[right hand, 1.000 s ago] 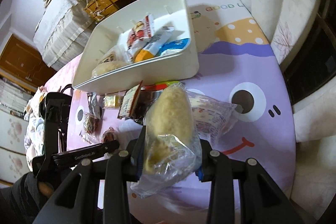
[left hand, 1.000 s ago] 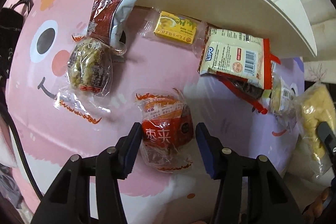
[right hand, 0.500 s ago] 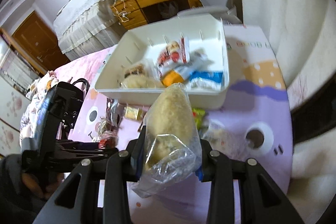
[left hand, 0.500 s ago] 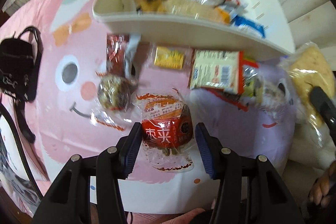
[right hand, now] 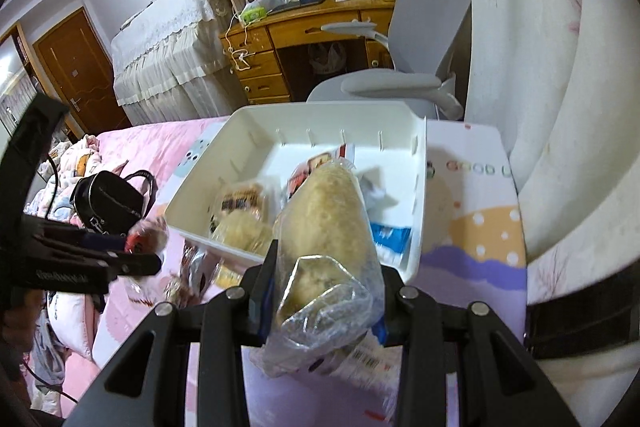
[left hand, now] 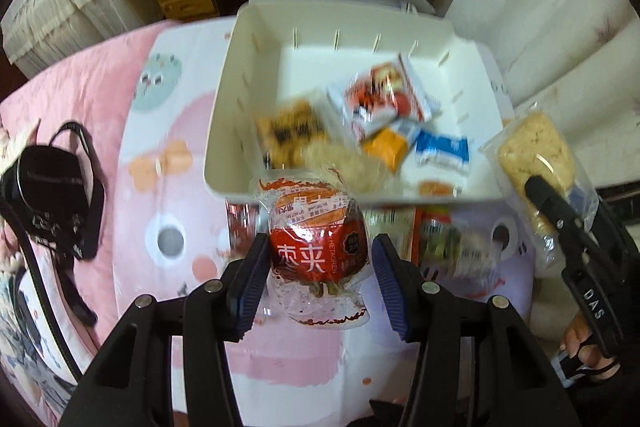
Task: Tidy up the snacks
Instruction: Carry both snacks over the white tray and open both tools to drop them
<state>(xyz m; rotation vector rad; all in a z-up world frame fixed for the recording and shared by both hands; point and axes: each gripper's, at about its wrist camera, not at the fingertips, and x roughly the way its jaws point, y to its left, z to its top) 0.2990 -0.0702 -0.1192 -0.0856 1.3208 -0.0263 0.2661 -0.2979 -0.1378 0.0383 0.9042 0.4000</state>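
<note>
Above the cartoon mat, my L gripper [left hand: 318, 271] pinches a red date snack pkt [left hand: 316, 247] w/ jaws narrow, while my R gripper [right hand: 324, 291] clamps a clear-wrapped rice cake [right hand: 326, 223], both held just short of the white bin [left hand: 224, 131] w/ other snacks inside.

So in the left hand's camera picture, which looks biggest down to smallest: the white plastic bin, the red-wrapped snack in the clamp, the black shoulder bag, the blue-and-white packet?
1. White plastic bin, clearly largest.
2. Red-wrapped snack and black shoulder bag look about alike; the snack sits right at the camera, so I won't rank them.
3. Blue-and-white packet, smallest.
</note>
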